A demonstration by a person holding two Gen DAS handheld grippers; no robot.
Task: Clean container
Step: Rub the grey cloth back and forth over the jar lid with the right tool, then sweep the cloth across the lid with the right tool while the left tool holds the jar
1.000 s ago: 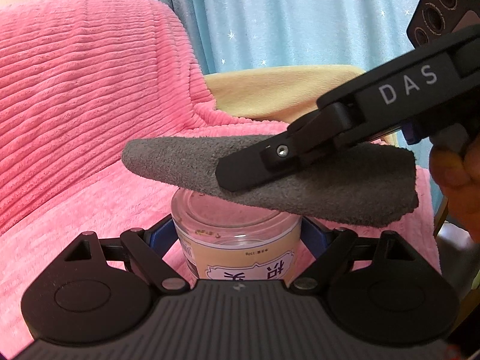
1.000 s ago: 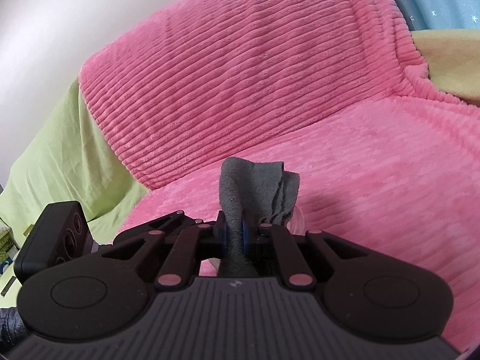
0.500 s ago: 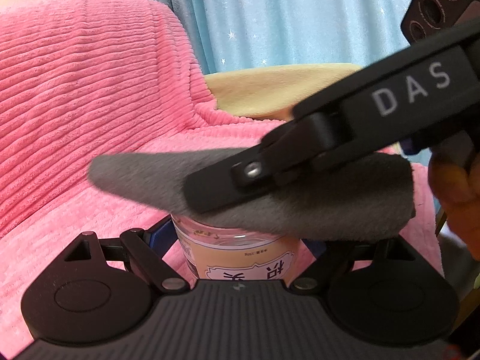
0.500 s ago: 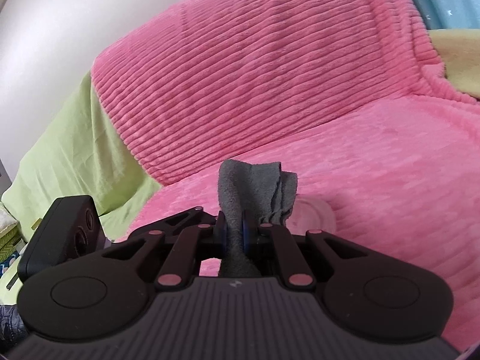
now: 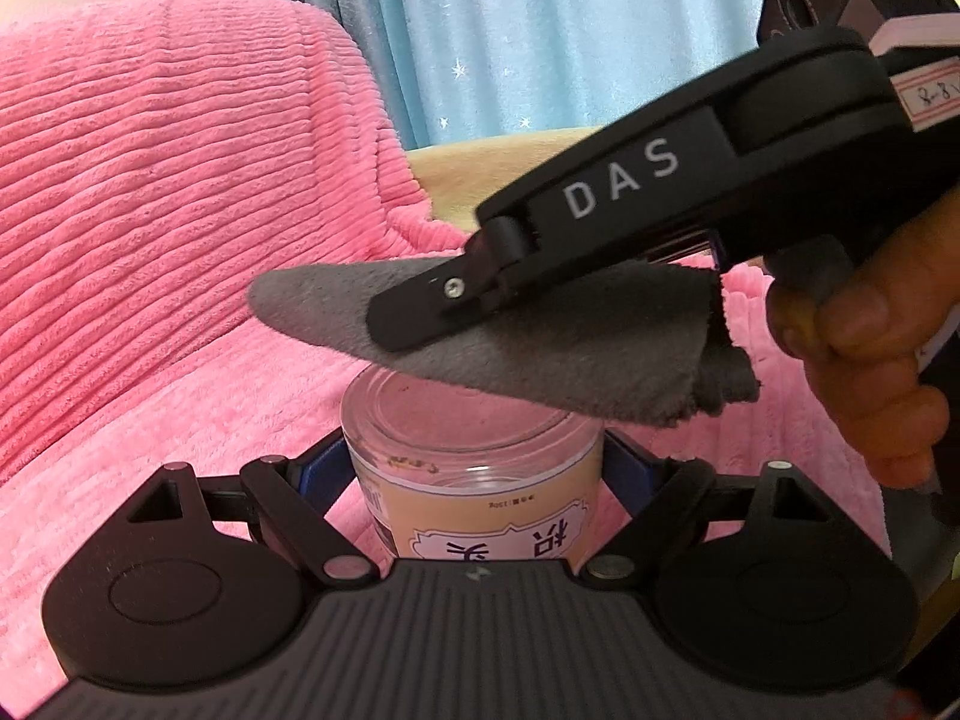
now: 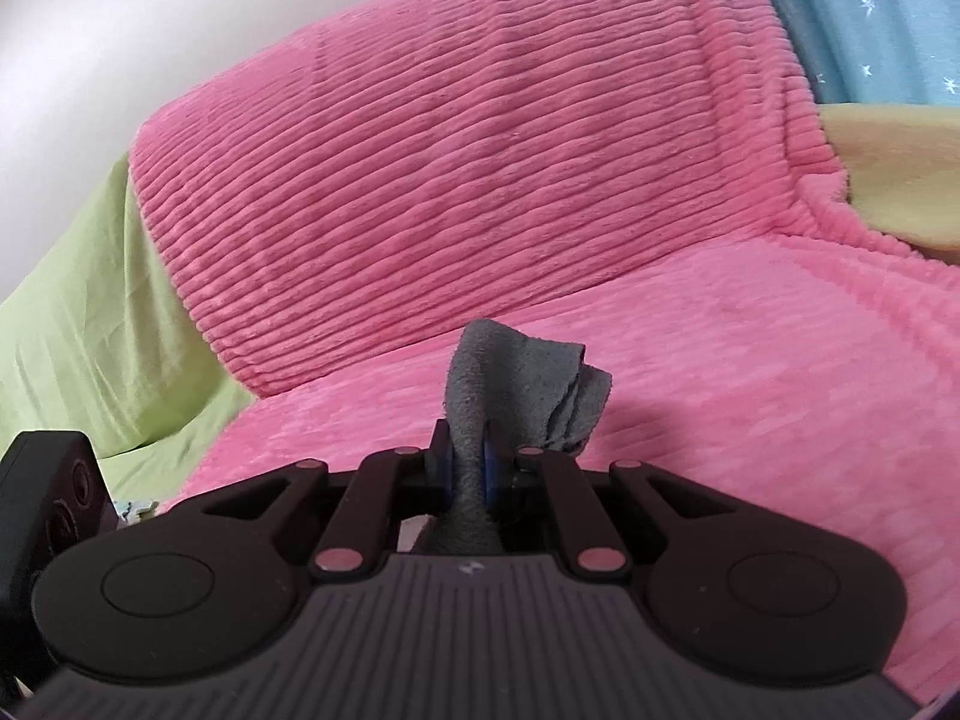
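A clear glass jar with a paper label and brown specks inside its rim sits between the blue pads of my left gripper, which is shut on it. Just above the jar's open mouth hangs a folded grey cloth, apart from the rim at the front. My right gripper comes in from the upper right and is shut on that cloth; a hand holds its handle. In the right wrist view the grey cloth sticks up between the right gripper's pads. The jar is hidden there.
A pink ribbed blanket covers the sofa seat and back behind the jar. A yellow cushion and a light blue curtain lie beyond. A green sheet drapes at the left of the right wrist view.
The cloth swept left across the jar's mouth, then came back right and lifted a little, uncovering the front of the rim. The jar and left gripper stayed put.
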